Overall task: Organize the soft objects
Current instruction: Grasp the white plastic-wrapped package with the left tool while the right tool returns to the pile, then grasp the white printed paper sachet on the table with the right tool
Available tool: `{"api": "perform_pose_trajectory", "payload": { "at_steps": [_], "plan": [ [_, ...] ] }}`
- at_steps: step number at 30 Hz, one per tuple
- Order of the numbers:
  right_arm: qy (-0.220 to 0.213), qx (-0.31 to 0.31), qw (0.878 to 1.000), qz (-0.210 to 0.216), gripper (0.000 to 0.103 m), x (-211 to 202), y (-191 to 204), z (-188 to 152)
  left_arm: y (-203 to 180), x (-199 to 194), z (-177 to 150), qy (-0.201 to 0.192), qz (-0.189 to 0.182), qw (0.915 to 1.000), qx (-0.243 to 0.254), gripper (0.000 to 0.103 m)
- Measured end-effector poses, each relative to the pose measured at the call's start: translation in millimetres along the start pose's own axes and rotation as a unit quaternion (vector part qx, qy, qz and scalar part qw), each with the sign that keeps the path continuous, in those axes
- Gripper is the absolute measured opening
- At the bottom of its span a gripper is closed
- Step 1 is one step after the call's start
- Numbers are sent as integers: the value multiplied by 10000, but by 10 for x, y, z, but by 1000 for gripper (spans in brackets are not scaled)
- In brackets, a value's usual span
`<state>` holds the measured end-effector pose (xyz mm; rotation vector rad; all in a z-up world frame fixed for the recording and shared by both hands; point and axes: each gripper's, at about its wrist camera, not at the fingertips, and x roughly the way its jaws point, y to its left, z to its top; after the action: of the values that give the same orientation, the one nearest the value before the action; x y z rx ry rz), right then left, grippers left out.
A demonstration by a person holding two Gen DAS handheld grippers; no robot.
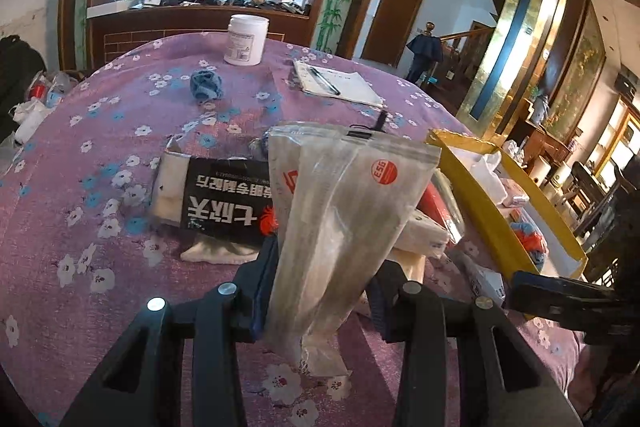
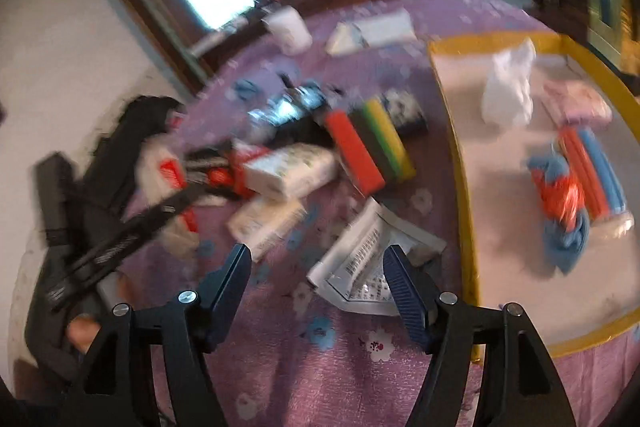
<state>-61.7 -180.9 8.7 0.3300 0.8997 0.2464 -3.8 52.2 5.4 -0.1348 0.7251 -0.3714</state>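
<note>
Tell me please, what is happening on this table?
A person is sorting soft things into a yellow-rimmed tray. The left tongs grip a clear plastic pouch, lifted above the purple flowered cloth. The right tongs are open and hold nothing, above a white packet. More packs lie unsorted.

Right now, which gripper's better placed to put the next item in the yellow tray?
Left. The left gripper already grips a clear pouch beside the tray; the right gripper is open and empty.

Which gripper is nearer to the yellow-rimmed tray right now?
Right. The right gripper hangs open just beside the tray; the left gripper, clamped on a clear pouch, sits farther away.
</note>
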Motion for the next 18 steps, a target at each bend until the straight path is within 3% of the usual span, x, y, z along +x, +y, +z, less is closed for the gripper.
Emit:
{"api": "perform_pose_trajectory", "payload": {
  "at_steps": [3,9,11,12,13,16,18],
  "plan": [
    [58,-9,9996,-287,73,98,39,6,-35,-28,-11,-42,-34,9999,85,39],
    [217,-542,9885,-1397,73,315,199,-5,-65,-47,-11,-99,-73,9998,169,39],
    [147,-773,9830,-1661,59,349,213,-26,-63,-43,-11,-93,-79,9998,159,40],
    [116,-859,9806,-1760,41,321,191,-38,-64,-43,-12,-93,-71,9998,153,40],
    [65,-900,9800,-1775,27,311,168,-21,-59,-44,-12,-92,-72,9998,136,40],
    [14,-966,9881,-1193,23,211,185,-22,-57,-45,-3,-84,-92,9999,95,40],
    [-43,-1447,9865,-771,23,165,377,-122,-61,-50,-2,-85,-94,9999,92,40]
  ]
}}
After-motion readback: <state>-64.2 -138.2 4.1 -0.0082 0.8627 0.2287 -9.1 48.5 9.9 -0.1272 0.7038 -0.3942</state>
